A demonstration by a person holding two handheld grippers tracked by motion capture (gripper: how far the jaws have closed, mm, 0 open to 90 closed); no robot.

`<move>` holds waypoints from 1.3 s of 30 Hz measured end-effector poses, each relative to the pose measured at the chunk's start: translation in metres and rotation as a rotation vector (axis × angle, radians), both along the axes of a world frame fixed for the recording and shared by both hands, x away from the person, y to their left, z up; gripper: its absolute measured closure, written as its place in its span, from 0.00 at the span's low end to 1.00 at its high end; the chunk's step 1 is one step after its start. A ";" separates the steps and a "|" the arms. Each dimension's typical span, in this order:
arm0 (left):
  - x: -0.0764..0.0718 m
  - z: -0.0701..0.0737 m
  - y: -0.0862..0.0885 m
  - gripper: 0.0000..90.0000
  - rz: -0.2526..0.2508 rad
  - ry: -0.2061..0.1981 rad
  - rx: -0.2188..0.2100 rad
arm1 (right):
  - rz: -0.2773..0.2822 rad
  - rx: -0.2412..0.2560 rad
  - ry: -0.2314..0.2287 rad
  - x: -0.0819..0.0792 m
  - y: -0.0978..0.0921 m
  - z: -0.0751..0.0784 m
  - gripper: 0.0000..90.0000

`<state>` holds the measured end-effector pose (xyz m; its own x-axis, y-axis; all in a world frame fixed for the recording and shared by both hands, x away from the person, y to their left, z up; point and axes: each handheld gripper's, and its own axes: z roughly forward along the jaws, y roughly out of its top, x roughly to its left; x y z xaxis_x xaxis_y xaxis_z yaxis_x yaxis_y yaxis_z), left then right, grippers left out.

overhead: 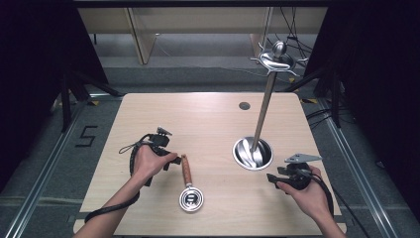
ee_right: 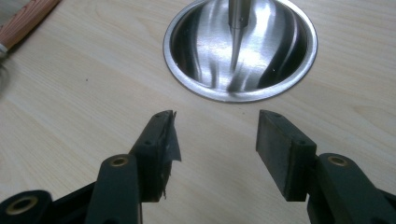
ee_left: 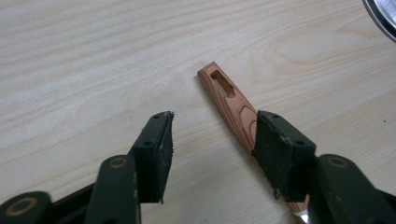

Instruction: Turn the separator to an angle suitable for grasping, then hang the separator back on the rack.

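two grippers are on the table and i have both spread apart, neither clasping anything. my left gripper (ee_left: 212, 135) sits low over the wooden handle (ee_left: 229, 102) of the strainer (overhead: 189, 197), which lies flat on the table (overhead: 208, 124) with its metal bowl toward me; the handle runs along the inside of one pad (ee_left: 275, 144), the other pad well off it, so i judge i'm lining up to pinch it. the slot at the handle's tip looks made for hanging, and the stand (overhead: 266, 99) with hooks at its top rises from a steel base (ee_right: 240, 46) just ahead of my right gripper (ee_right: 217, 144), which waits near that base, perhaps to steady it.
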<state>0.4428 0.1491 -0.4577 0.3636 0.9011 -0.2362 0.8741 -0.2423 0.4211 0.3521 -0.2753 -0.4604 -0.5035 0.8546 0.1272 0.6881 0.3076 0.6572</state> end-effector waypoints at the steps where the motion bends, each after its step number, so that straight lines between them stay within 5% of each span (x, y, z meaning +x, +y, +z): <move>1: 0.000 0.000 -0.001 0.48 -0.004 0.002 0.007 | -0.008 0.001 -0.005 0.000 0.001 0.000 0.53; 2: -0.001 -0.001 -0.003 0.46 0.000 0.005 0.006 | 0.019 -0.020 -0.043 0.001 0.000 -0.001 0.53; 6: -0.002 -0.004 -0.012 0.44 -0.036 0.031 0.031 | 0.004 -0.003 -0.002 0.000 0.003 0.000 0.53; 14: 0.001 -0.009 -0.039 0.42 -0.059 0.075 0.072 | 0.028 -0.003 -0.037 0.003 -0.001 -0.001 0.52; 16: 0.002 -0.012 -0.044 0.40 -0.065 0.097 0.103 | 0.004 0.002 -0.005 0.000 0.000 0.000 0.52; 17: 0.000 -0.011 -0.048 0.40 -0.027 0.139 0.097 | 0.008 0.001 -0.006 -0.001 0.000 0.001 0.52; 21: -0.001 -0.017 -0.058 0.39 0.025 0.134 0.102 | 0.007 -0.007 -0.012 -0.002 0.001 0.002 0.52; 23: -0.001 -0.019 -0.060 0.39 0.010 0.153 0.126 | 0.019 -0.011 -0.034 0.000 0.000 0.000 0.52; 26: -0.005 -0.022 -0.063 0.41 -0.010 0.178 0.155 | 0.028 -0.012 -0.026 0.001 0.001 -0.001 0.52; 27: -0.006 -0.023 -0.064 0.42 -0.011 0.173 0.162 | 0.007 0.000 0.008 -0.001 0.002 0.000 0.52; 30: -0.008 -0.021 -0.065 0.45 -0.058 0.195 0.200 | 0.008 -0.001 -0.004 -0.001 0.001 0.000 0.52; 35: -0.012 -0.021 -0.068 0.53 -0.096 0.173 0.254 | -0.003 0.004 0.019 -0.003 0.003 0.001 0.52; 37: -0.013 -0.022 -0.067 0.58 -0.122 0.146 0.275 | 0.034 -0.012 -0.029 0.000 0.001 0.000 0.52; 39: -0.013 -0.021 -0.065 0.63 -0.137 0.148 0.290 | 0.028 -0.009 -0.012 0.000 0.002 0.000 0.52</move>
<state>0.4297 0.0844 -0.4792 0.4666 0.8837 -0.0371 0.8717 -0.4522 0.1889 0.3518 -0.2738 -0.4608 -0.5284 0.8414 0.1133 0.6713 0.3324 0.6625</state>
